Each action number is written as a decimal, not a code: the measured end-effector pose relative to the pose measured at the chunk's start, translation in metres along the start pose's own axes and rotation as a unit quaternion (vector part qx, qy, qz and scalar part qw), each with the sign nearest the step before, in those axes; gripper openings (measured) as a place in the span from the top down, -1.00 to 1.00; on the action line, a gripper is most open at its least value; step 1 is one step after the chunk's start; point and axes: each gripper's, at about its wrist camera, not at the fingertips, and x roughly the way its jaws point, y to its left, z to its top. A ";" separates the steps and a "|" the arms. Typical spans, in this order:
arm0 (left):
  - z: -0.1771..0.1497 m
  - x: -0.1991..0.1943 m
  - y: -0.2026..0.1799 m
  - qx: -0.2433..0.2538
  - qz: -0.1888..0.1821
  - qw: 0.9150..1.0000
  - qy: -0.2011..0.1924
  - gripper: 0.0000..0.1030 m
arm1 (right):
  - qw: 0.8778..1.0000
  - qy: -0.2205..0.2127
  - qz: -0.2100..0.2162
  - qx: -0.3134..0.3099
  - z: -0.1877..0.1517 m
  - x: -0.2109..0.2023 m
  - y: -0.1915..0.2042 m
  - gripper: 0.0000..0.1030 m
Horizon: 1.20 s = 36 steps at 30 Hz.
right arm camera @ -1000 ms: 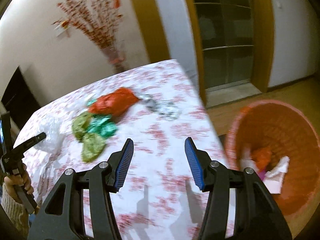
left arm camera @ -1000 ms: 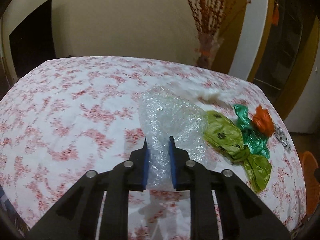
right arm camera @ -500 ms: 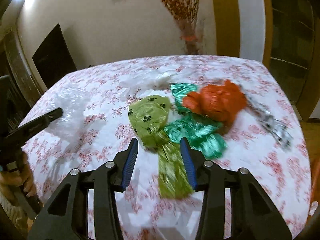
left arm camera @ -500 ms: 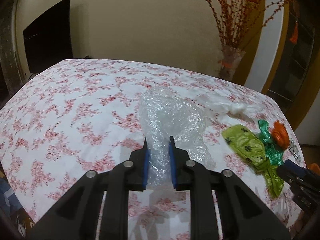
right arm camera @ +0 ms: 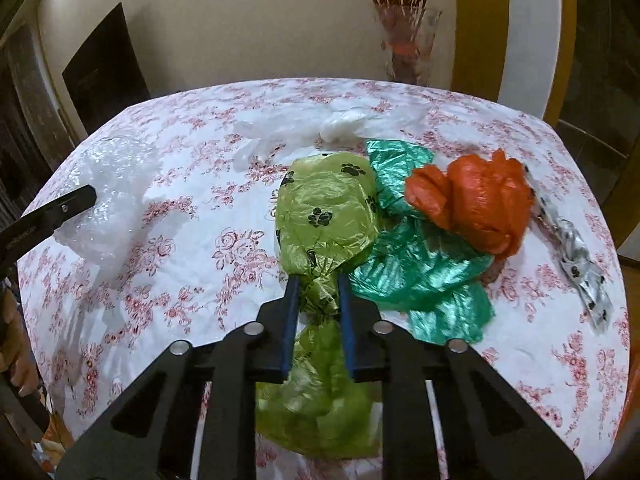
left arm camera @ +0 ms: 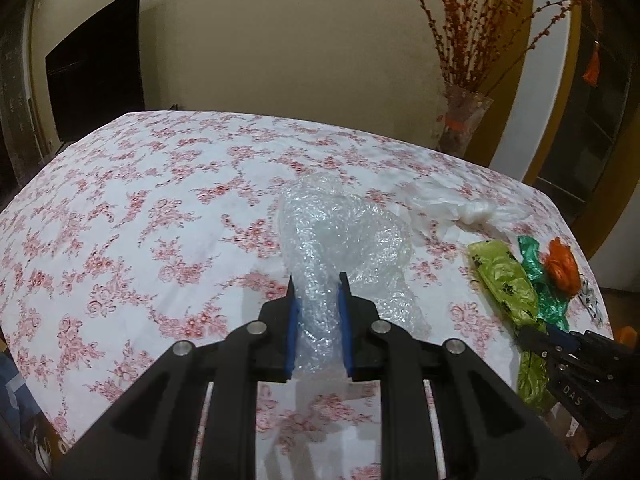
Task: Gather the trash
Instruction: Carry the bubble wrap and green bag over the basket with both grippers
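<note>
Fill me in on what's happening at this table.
A person is clearing trash from the floral tablecloth with two handheld grippers. The left gripper is clamped on a crumpled clear bubble wrap. The right gripper has just been closing on the twisted neck of a lime-green paw-print plastic bag.

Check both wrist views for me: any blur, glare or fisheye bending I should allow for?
Left wrist view: sharp, dim warm light; the table edge bows from the fisheye, and the bubble wrap glints. Right wrist view: the vase is smeared, the green bag shows bright sheen, and dark vignette fills the corners.
</note>
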 end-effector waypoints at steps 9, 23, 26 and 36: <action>-0.002 -0.011 -0.038 0.025 -0.034 0.999 -0.002 0.64 | 0.998 -0.058 0.008 0.034 -0.014 -0.069 -0.024 0.65; -0.015 -0.036 -0.134 0.087 -0.122 0.989 -0.004 0.64 | 0.982 -0.153 -0.058 0.099 -0.046 -0.156 -0.086 0.70; -0.020 -0.041 -0.154 0.100 -0.142 0.985 -0.003 0.64 | 0.977 -0.167 -0.080 0.110 -0.053 -0.168 -0.099 0.70; -0.039 -0.063 -0.232 0.143 -0.224 0.964 0.005 0.64 | 0.949 -0.209 -0.170 0.160 -0.083 -0.217 -0.149 0.71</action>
